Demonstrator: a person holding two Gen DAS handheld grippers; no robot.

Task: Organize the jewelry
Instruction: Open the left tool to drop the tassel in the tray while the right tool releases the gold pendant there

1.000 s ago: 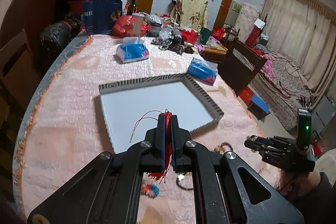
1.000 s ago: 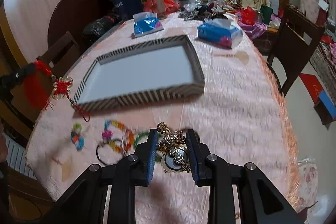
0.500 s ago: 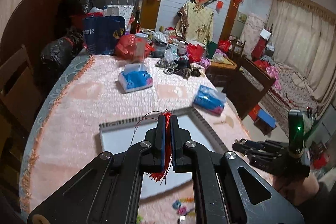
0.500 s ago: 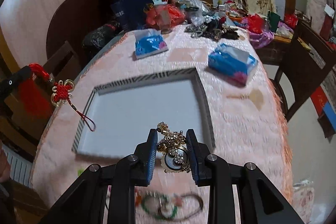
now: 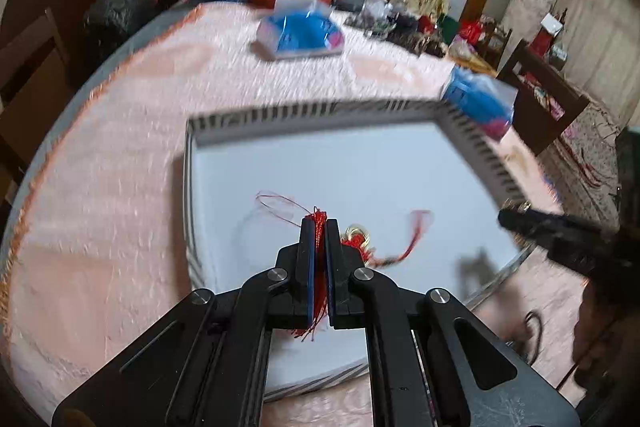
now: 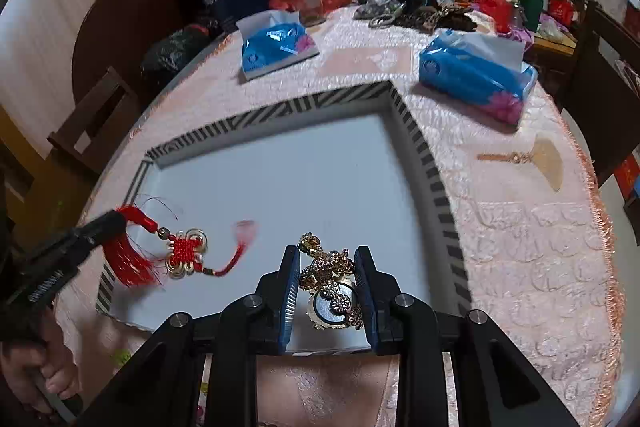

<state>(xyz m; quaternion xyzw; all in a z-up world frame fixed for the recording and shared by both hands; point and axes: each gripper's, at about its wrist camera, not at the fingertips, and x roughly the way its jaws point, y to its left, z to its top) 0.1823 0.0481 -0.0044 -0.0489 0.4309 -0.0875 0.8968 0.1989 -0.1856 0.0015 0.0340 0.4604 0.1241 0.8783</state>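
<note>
I am holding my left claw (image 5: 319, 227) clenched on the tassel of a red knot charm (image 6: 185, 254), and the charm is dangling over the white floor of the striped tray (image 6: 432, 167), near its left side. In the right wrist view the knot with its gold rings and the trailing red cord are hanging just above the tray floor; I cannot tell whether the cord end is touching it.

My right claw (image 6: 327, 259) is gripping a gold rhinestone watch (image 6: 332, 291), the band bunched between the blue pads and the round face sitting low between them. It is hovering over the near edge of the tray.

The tray is lying on the pink worktop (image 6: 520, 227). Two blue tissue packs (image 6: 276, 45) are sitting beyond it, one past the far rim and one by the far right corner.
</note>
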